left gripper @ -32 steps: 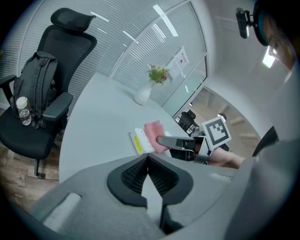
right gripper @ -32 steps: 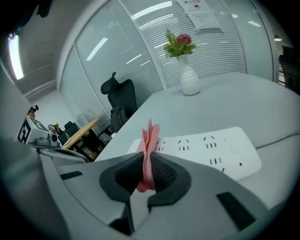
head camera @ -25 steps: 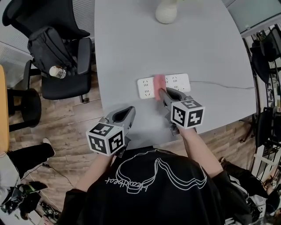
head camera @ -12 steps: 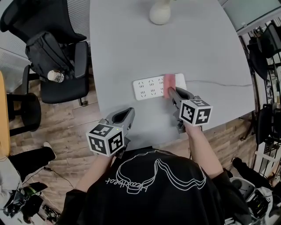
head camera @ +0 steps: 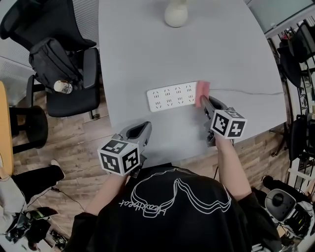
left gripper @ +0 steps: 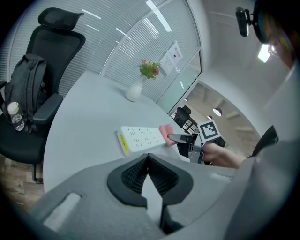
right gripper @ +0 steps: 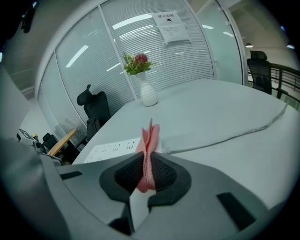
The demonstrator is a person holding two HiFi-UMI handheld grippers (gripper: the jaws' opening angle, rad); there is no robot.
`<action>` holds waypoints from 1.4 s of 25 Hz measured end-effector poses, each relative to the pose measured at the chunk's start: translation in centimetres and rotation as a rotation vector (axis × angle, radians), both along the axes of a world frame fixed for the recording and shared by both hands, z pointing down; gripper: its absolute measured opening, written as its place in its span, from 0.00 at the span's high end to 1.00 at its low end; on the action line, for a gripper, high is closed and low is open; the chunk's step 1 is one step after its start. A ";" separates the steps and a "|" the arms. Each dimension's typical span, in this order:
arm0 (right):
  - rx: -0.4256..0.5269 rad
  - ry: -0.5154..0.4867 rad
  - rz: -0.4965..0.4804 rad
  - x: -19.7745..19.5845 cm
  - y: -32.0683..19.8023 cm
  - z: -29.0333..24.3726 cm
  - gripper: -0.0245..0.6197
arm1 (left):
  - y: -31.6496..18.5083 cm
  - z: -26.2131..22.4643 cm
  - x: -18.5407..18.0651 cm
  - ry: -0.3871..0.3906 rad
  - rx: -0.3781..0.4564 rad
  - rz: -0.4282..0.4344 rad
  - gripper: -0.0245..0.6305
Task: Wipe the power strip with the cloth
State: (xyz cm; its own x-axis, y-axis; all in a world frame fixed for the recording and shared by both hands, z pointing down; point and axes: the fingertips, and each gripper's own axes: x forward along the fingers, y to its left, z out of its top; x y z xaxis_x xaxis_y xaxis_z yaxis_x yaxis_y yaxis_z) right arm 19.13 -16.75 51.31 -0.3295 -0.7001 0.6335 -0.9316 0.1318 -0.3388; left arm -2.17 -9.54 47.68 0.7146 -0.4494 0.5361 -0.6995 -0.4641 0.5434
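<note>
Change: the folded pink cloth (head camera: 202, 89) has slid rightward along the long white power strip (head camera: 172, 96). A second ago it was near the middle; now it sits at the right end, where the thin grey cable (head camera: 246, 91) leaves.
Meaning: this stroke looks finished, and a return pass toward the left end seems the likely need.
Right gripper (head camera: 204, 101): jaws clamped on the cloth, whose fold stands upright between the pads.
Left gripper (head camera: 141, 129): jaws pressed together on nothing, held over the near table edge, well apart from the strip, and unmoved.
Power strip: lies across the grey table (head camera: 147, 44), its place unchanged, nearer than the white vase (head camera: 175, 15).
Hard to tell: whether the cloth presses on the strip or only brushes it. The strip's right end is hidden beneath the cloth.
</note>
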 end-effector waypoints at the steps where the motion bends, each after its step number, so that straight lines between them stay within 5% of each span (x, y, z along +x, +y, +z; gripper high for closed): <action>1: 0.002 0.001 0.004 0.2 0.1 0.0 0.89 | 0.1 -0.1 0.1 0.000 0.002 0.000 0.94; 10: 0.050 0.044 -0.015 0.7 0.2 -0.6 0.89 | 0.6 -1.5 0.1 -0.005 0.028 -0.009 0.94; 18: 0.270 0.026 -0.113 -1.3 2.7 -7.0 0.90 | 1.8 -5.6 -0.1 0.008 0.112 -0.010 0.94; 28: 0.532 -0.127 -0.274 -6.0 11.2 -18.6 0.90 | 6.6 -14.1 1.1 0.056 0.341 0.049 0.94; 35: 0.580 -0.157 -0.365 -8.3 17.0 -23.3 0.90 | 10.8 -19.8 1.3 0.096 0.467 0.073 0.94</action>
